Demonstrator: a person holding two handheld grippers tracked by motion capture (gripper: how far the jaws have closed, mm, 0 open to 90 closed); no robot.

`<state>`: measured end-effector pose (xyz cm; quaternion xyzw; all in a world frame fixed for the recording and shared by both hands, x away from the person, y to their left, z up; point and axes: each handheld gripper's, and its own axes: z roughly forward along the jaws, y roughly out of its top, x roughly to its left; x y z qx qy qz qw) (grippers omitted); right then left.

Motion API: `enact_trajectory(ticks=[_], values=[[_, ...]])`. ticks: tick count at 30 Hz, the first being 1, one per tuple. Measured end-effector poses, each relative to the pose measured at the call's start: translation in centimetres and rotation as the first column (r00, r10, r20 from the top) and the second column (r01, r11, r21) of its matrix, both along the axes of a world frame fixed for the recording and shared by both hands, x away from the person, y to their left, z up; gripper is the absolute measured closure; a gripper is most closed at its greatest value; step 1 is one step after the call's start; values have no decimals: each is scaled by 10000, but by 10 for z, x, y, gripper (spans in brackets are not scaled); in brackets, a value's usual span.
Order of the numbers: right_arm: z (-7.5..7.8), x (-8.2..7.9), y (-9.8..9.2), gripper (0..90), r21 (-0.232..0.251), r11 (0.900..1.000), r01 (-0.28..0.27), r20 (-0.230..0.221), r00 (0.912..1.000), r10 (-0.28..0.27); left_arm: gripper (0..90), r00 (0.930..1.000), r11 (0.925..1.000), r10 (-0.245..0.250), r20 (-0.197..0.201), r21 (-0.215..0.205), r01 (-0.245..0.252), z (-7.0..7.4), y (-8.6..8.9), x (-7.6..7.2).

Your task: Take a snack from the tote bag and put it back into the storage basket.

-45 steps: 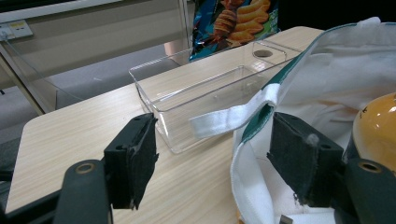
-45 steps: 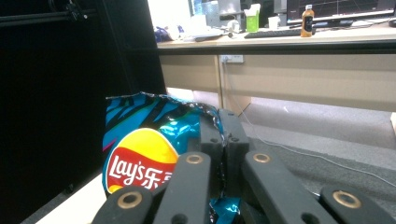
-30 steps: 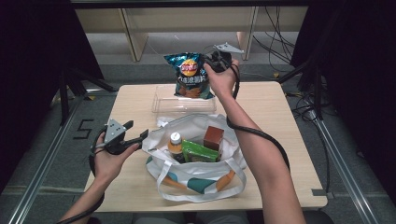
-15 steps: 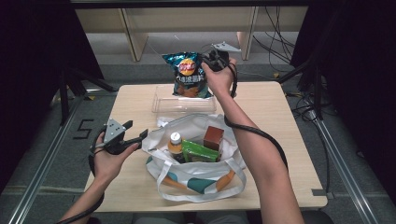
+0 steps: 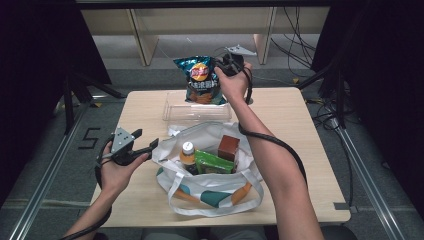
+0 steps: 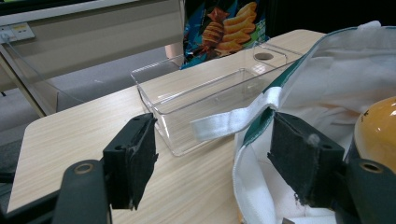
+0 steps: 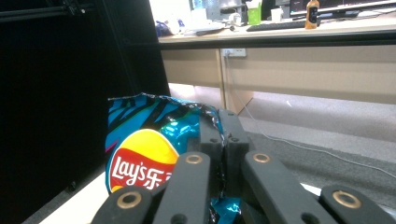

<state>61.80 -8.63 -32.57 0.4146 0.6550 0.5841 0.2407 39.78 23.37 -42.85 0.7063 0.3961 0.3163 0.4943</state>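
Two handheld black grippers on bare forearms

The person is working with bare forearms, no sleeves showing, and is carrying a black gripper in each hand. The left gripper [image 5: 148, 141] is wearing a grey three-cornered plate on top, dotted with small dark holes, and a black cable is looping from it under the wrist. The right gripper [image 5: 220, 62] is bearing a like grey plate, and its thick black cable is curling along the forearm. Close up, the jaws are showing matte black arms with brass-coloured rivets at the joints and flat, dark, slightly fuzzy pads [image 6: 141, 161].
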Motion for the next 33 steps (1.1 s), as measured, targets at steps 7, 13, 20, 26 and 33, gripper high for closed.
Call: enact_trajectory(ticks=[7,13,20,26,33], values=[[-5,3,3,900,-110,9999,12,-71,10000,-13,307,10000,10000,-13,21,-8,13,0,0,0],[-9,6,2,900,-149,9999,19,-104,9999,-20,307,10000,10000,-10,11,7,10,0,0,0],[-13,7,3,900,-194,9998,40,-205,9998,-44,307,10000,10000,-2,-4,-3,2,1,0,-1],[-16,9,4,900,-260,9997,41,-195,9998,-46,307,10000,10000,-3,32,-89,3,0,0,0],[-17,9,4,900,-261,9996,52,-265,9996,-59,307,10000,10000,21,-19,26,-21,1,0,-1]])
